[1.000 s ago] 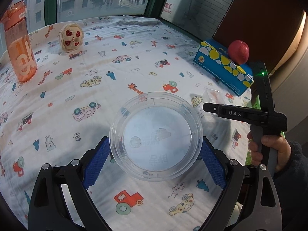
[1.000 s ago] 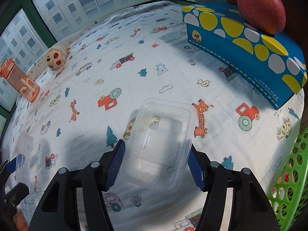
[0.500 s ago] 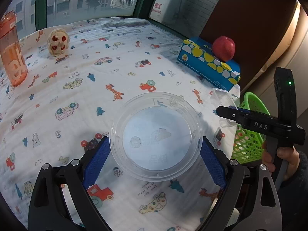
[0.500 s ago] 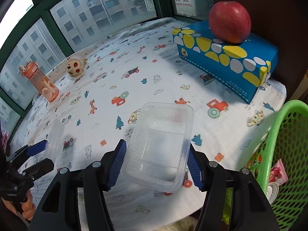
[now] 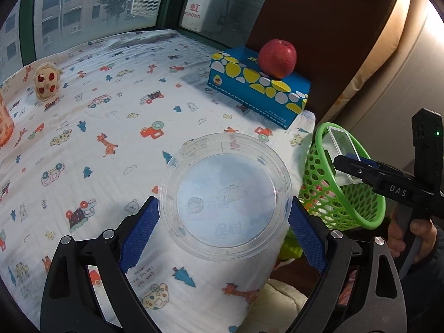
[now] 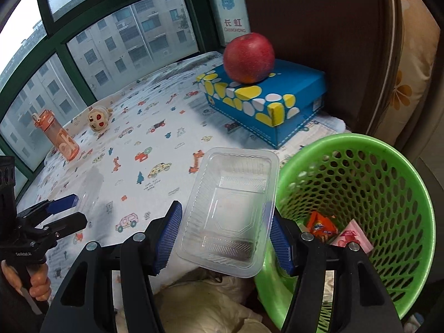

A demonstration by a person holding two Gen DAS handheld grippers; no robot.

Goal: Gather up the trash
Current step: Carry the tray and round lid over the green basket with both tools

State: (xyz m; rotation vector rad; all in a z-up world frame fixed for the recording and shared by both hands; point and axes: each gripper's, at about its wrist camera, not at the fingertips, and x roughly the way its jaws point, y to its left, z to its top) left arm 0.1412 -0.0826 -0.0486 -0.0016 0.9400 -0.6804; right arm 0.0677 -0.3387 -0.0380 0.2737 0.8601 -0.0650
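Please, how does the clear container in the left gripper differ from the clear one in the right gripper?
The round container is circular and shallow; the rectangular tray is deeper, with rounded corners. The round container hangs over the patterned cloth; the rectangular tray reaches the rim of the green basket. Both are clear, empty plastic, clamped between blue fingers.

Left wrist camera looked down along its claw (image 5: 224, 222) over the printed bed (image 5: 111, 127), right wrist camera sat close above the green basket (image 6: 360, 194), both faced the window, shared the blue box (image 5: 258, 94) and apple (image 6: 249, 57)
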